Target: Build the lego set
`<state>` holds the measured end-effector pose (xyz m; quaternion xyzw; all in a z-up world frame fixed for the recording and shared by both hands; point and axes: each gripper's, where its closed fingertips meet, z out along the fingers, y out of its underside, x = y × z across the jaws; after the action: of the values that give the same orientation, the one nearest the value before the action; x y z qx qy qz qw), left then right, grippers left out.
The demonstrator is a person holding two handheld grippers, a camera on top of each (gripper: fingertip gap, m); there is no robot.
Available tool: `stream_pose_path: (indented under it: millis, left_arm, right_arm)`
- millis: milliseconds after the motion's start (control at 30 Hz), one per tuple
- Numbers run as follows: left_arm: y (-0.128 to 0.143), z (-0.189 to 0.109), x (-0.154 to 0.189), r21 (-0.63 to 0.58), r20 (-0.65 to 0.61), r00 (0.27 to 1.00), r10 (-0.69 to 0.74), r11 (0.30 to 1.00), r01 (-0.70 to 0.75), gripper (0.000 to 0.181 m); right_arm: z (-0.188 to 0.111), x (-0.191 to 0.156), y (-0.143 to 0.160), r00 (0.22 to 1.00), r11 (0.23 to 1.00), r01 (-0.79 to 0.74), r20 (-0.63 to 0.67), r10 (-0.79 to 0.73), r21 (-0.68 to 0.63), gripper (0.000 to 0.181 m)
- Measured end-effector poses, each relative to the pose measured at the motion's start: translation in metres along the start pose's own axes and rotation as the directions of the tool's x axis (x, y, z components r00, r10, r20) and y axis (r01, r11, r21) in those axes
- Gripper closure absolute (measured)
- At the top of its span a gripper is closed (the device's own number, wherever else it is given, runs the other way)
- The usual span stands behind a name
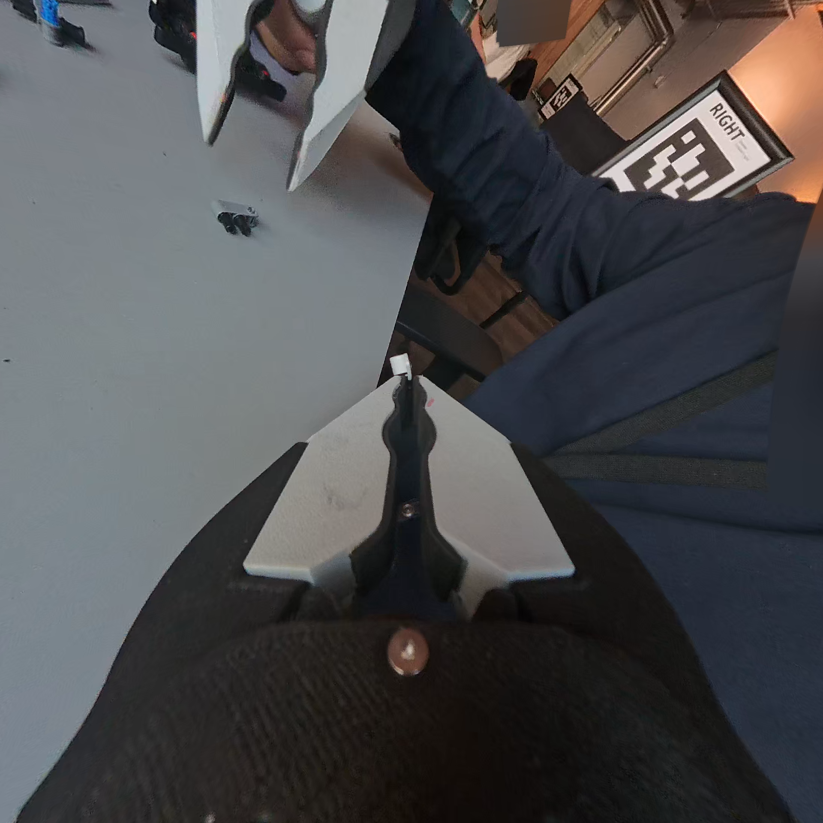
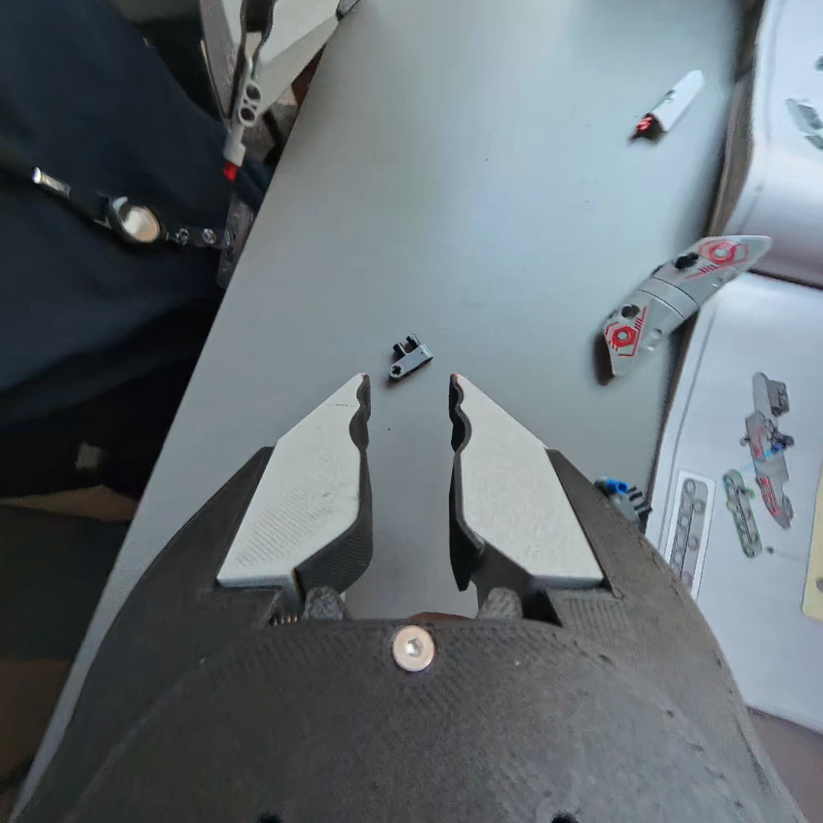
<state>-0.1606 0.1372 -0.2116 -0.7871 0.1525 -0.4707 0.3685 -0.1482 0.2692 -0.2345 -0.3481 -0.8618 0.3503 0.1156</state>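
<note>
The small dark connector (image 2: pixel 409 357) lies loose on the grey table (image 2: pixel 490 178) at twelve o'clock of the wide-spread right gripper (image 2: pixel 409 377), so a skewed pinch could flick it away, while the left gripper (image 1: pixel 407 378), clamped on a thin grey-and-white beam assembly (image 1: pixel 399 364), risks letting it pivot.

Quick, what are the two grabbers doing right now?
Left gripper: shut on a thin grey lego piece.
Right gripper: open, holding nothing, above a small dark lego connector.
</note>
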Motion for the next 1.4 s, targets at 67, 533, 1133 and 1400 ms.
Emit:
stream_pose_path:
  millis: [67,533,1133,1400]
  left_arm:
    - [-0.001,0.0,0.0,0.002,-0.005,1.0,-0.008,1.0,0.008,0.181]
    - [-0.004,-0.002,-0.007,-0.178,-0.133,0.971,-0.198,0.969,0.173,0.181]
    - [-0.001,-0.001,-0.061,-0.492,0.014,0.911,-0.413,0.79,0.365,0.181]
    - [-0.007,-0.002,-0.063,-0.483,0.042,0.923,-0.382,0.801,0.354,0.172]
  right_arm:
    - [0.01,0.001,0.002,0.998,0.998,0.051,0.034,-0.05,-0.024,0.15]
    - [0.028,-0.008,-0.001,0.976,0.987,0.154,0.165,-0.144,-0.047,0.166]
    - [0.022,0.017,-0.021,0.993,0.999,0.024,-0.116,-0.02,0.035,0.176]
    - [0.026,0.033,-0.009,0.974,0.982,-0.189,-0.119,0.191,0.028,0.176]
